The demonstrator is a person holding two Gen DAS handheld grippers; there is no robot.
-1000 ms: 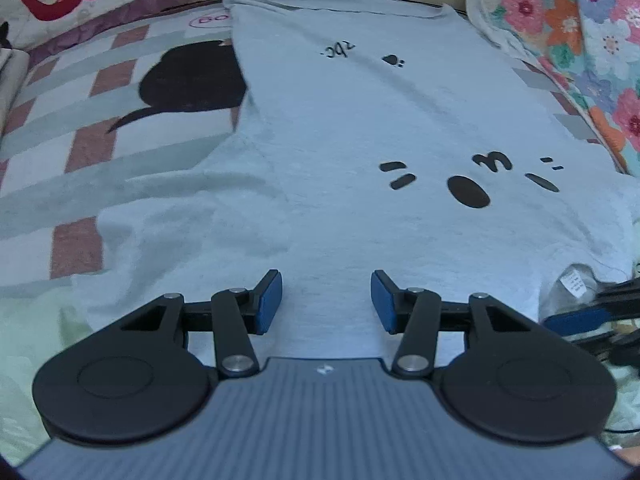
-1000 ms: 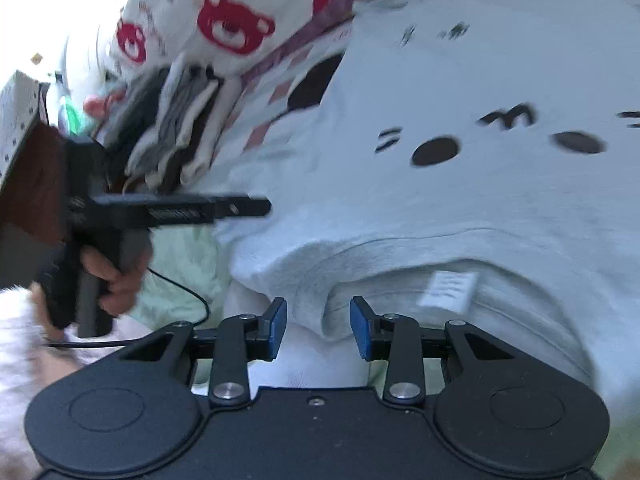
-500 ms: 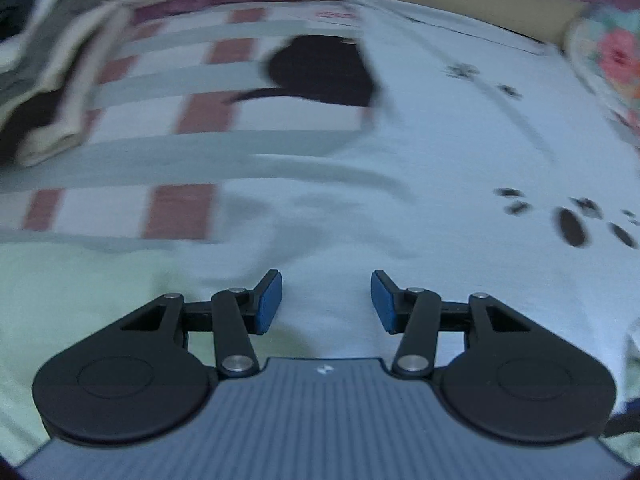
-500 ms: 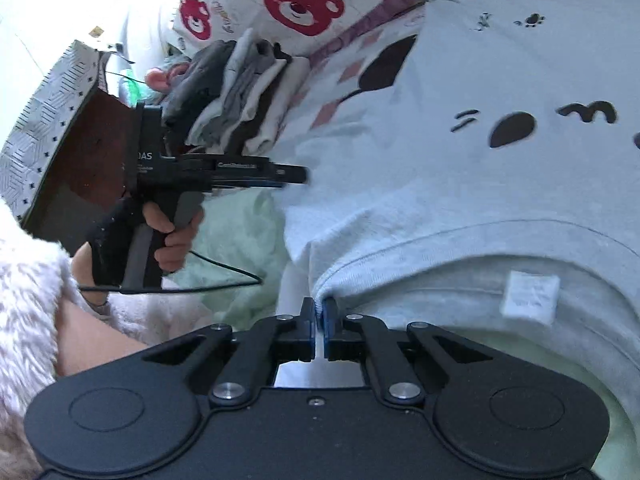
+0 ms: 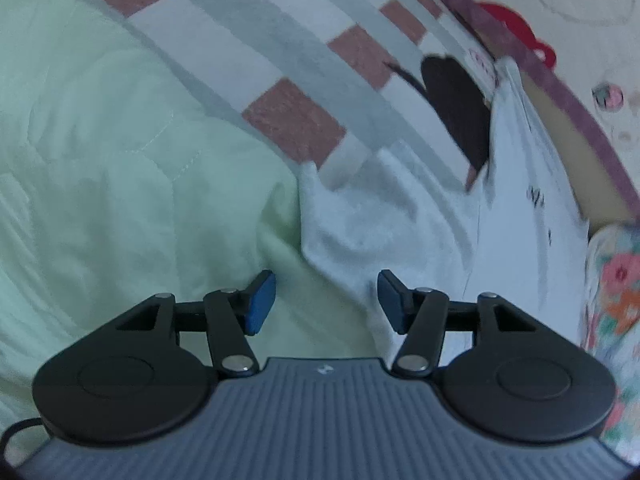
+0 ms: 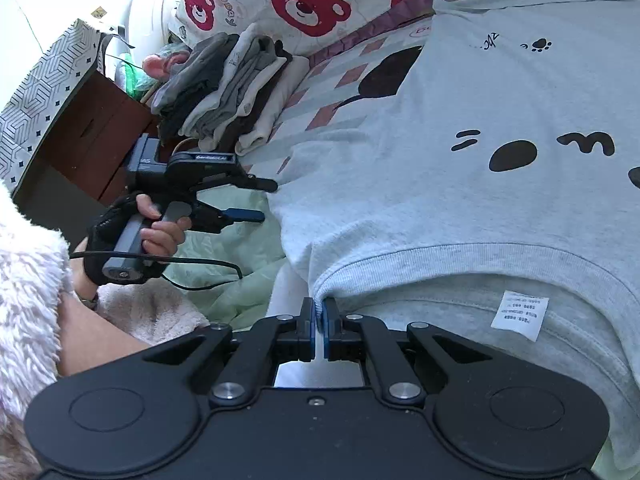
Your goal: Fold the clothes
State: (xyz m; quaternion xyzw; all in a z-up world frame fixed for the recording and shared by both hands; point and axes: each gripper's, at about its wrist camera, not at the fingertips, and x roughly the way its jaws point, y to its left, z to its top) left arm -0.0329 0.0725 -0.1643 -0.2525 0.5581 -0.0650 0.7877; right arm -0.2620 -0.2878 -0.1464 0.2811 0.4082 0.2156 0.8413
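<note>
Where it lies: pale grey cotton T-shirt (image 6: pixel 500 208) with black face print, flat on the bed, long axis running away from the ribbed collar.
Right hand-held gripper (image 6: pixel 319 328): clamped on the collar edge.
Left hand-held gripper (image 5: pixel 326 300): jaws wide, over the sleeve.
Nearby: stack of folded grey clothes (image 6: pixel 228 88); green quilted blanket (image 5: pixel 120 184).

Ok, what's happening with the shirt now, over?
Right hand-held gripper shut on T-shirt collar. Left hand-held gripper open at its sleeve. Nothing on the shirt.
</note>
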